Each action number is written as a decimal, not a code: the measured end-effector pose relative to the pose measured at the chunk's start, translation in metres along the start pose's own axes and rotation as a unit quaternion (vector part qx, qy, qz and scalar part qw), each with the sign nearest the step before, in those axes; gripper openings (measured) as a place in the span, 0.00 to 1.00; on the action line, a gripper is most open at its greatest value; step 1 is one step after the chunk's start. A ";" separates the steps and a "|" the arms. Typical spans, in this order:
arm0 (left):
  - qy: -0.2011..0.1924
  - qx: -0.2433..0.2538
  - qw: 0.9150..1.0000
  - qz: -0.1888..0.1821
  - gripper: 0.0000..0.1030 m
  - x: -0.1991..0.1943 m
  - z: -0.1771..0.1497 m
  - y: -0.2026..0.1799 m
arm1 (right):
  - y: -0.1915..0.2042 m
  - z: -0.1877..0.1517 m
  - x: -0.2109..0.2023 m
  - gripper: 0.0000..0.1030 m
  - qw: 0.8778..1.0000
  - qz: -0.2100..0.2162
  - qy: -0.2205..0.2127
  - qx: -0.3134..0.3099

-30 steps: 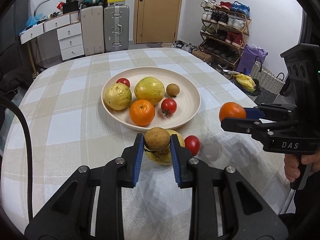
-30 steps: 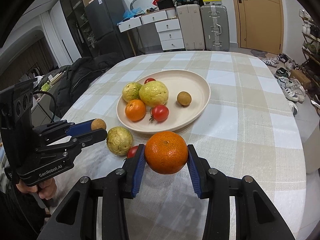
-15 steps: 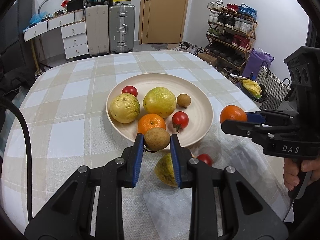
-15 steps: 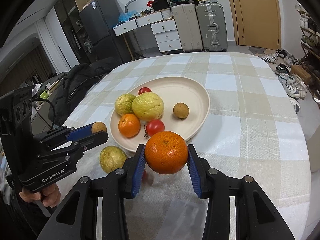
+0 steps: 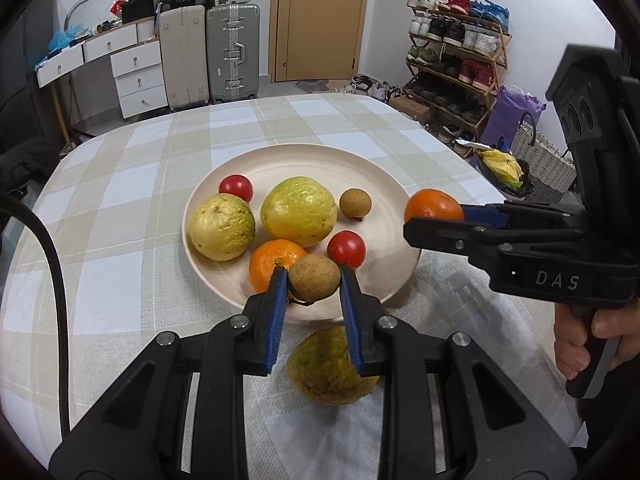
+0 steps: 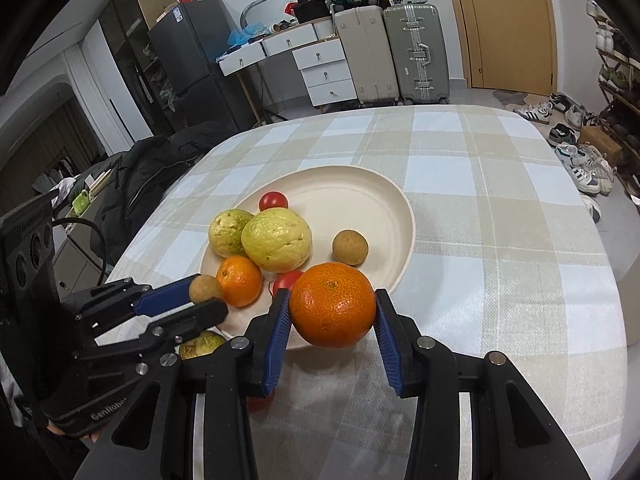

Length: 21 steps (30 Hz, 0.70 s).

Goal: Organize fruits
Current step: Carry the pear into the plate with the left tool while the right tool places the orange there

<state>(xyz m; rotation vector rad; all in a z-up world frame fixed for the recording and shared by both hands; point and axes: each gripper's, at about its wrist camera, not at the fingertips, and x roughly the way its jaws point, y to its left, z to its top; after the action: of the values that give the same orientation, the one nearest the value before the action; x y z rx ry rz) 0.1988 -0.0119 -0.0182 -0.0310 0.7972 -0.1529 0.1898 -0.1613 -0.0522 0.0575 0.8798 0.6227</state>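
On the checked tablecloth (image 5: 120, 216) the cream plate (image 5: 384, 184) stood near the middle. In the left wrist view, from the left, the plate held a yellow-green guava (image 5: 222, 227), a small red tomato (image 5: 236, 187) behind it, a second larger guava (image 5: 299, 211), a tangerine (image 5: 272, 262) in front of that, a second tomato (image 5: 346, 249) and a brown longan (image 5: 355, 203) toward the right side.

The left gripper (image 5: 314, 286) had its blue pads closed narrowly on a second longan (image 5: 314, 283), held above the plate's near rim. Below it, on the cloth just outside the rim, lay a third guava (image 5: 328, 368), partly covered by the gripper fingers.

Further right, the right gripper (image 5: 434, 220) entered from the side, clamped on an orange (image 5: 432, 206) over the plate's right edge. A hand (image 5: 592, 340) gripped its handle.

In the right wrist view, the right gripper's pads held the orange (image 6: 333, 305) on both sides, above the near rim of the plate (image 6: 400, 208). A red fruit (image 6: 256, 403) showed low between the fingers on the cloth; it was too hidden to identify with certainty.
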 end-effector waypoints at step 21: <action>0.042 0.034 0.999 -0.011 0.23 0.036 0.012 -0.016 | -0.011 0.015 0.026 0.41 1.000 0.015 0.001 -0.004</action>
<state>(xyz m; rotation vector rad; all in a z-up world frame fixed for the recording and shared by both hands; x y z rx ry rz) 0.2297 -0.0331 -0.0342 0.0312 0.8743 -0.2024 0.2186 -0.1539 -0.0639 0.0626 0.8799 0.6546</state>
